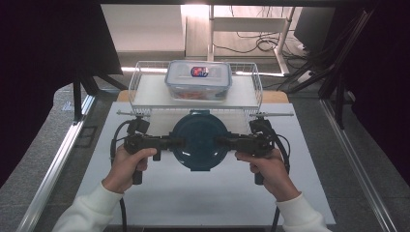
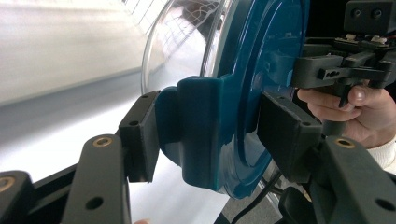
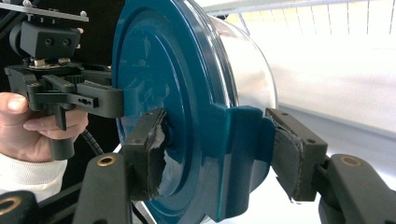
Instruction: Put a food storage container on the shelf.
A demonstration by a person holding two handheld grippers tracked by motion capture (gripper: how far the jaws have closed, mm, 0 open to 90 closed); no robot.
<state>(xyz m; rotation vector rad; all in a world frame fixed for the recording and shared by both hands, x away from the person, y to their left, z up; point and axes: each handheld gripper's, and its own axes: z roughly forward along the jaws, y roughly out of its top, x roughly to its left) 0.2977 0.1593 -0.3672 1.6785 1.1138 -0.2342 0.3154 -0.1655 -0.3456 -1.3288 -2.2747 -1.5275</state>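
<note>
Thing in hand: a round clear container with a teal lid (image 1: 198, 140), held between the two grippers above the white desk (image 1: 159, 198), just in front of the wire basket (image 1: 246, 104).
Left gripper (image 1: 176, 142): its fingers (image 2: 140, 135) are clamped on the teal latch tab at the lid's left edge, one pad on each side of the tab.
Right gripper (image 1: 222, 141): its fingers (image 3: 289, 154) are clamped the same way on the opposite tab; the pad foam looks torn and worn.
Feel: judged rigid and probably light; the body is see-through, and I cannot tell whether it holds anything.
Surface: glossy plastic, so likely slippery under worn pads.
Where to hold: the two opposite latch tabs offer flat, thick faces; the curved wall would slip.
Risk: a hinged tab could flip open under load, so keeping both sides level seems wise.
Nearby: a rectangular lidded box (image 1: 198, 79) sits in the basket.
</note>
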